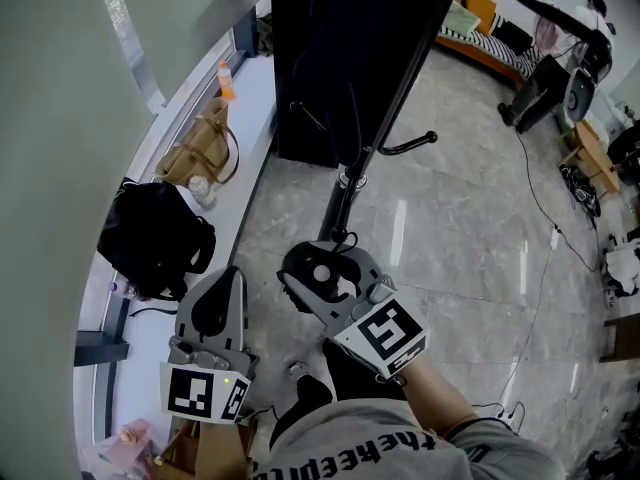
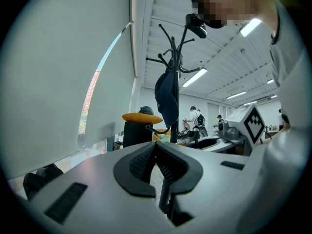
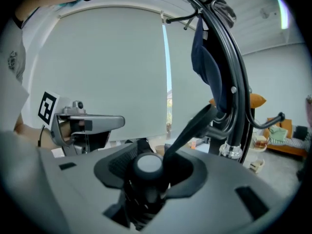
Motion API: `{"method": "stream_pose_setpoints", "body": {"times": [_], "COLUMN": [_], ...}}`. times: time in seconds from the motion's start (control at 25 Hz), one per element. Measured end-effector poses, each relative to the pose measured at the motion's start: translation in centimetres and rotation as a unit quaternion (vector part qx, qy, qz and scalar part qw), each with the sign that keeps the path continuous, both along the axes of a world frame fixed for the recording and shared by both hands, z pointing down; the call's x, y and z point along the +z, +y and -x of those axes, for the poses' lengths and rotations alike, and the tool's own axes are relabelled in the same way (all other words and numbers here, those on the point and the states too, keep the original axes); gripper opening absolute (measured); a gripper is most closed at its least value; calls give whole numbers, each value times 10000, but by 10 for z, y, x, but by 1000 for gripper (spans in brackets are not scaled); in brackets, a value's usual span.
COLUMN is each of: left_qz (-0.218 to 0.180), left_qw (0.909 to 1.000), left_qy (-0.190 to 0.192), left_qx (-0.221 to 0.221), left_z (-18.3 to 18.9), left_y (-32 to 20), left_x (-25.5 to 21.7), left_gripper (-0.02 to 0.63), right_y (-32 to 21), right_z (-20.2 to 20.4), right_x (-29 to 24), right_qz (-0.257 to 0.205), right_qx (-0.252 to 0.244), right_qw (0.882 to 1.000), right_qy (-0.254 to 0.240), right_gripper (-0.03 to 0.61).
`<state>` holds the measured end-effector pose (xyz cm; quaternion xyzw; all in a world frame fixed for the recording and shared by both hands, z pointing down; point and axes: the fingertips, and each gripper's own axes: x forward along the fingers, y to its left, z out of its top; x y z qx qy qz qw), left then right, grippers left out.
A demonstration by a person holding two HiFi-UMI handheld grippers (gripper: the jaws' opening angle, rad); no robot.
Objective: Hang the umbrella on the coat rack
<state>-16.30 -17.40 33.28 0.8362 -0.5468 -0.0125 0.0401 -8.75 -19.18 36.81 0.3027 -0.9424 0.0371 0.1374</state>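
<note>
Right gripper (image 3: 156,162): jaws clamped on the umbrella handle (image 3: 147,165), its round cap facing the camera
Strap (image 3: 190,128): black, runs from the jaws up toward the coat rack (image 3: 235,89) pole
Left gripper (image 2: 157,152): jaws together, nothing between
Dark blue fabric (image 3: 207,65): hangs from the upper hooks

Glossy marble floor (image 1: 450,228) under black cabinet (image 1: 295,88); ledge (image 1: 248,93) with tan handbag (image 1: 197,151), black bag (image 1: 150,238).

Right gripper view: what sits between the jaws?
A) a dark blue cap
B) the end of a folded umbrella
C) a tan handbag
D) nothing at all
B: the right gripper is shut on the folded umbrella, whose round end cap and strap poke out between the jaws.
</note>
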Motion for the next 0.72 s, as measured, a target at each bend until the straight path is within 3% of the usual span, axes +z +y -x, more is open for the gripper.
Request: {"method": "stream_pose_setpoints", "body": {"times": [0.44, 0.72], "left_qz": [1, 23], "left_qw": [10000, 9999], "left_qy": [-3, -8], "left_qx": [-55, -102], "left_z": [0, 2], "left_y": [0, -1], "left_x": [-1, 0], "left_gripper": [15, 15], "right_y": [2, -5], "right_z": [13, 12], "right_x": [8, 7], "right_qz": [156, 237], "right_qx": [-346, -265], "right_qw": [9991, 9993], "right_qy": [213, 149], "right_gripper": [181, 181]}}
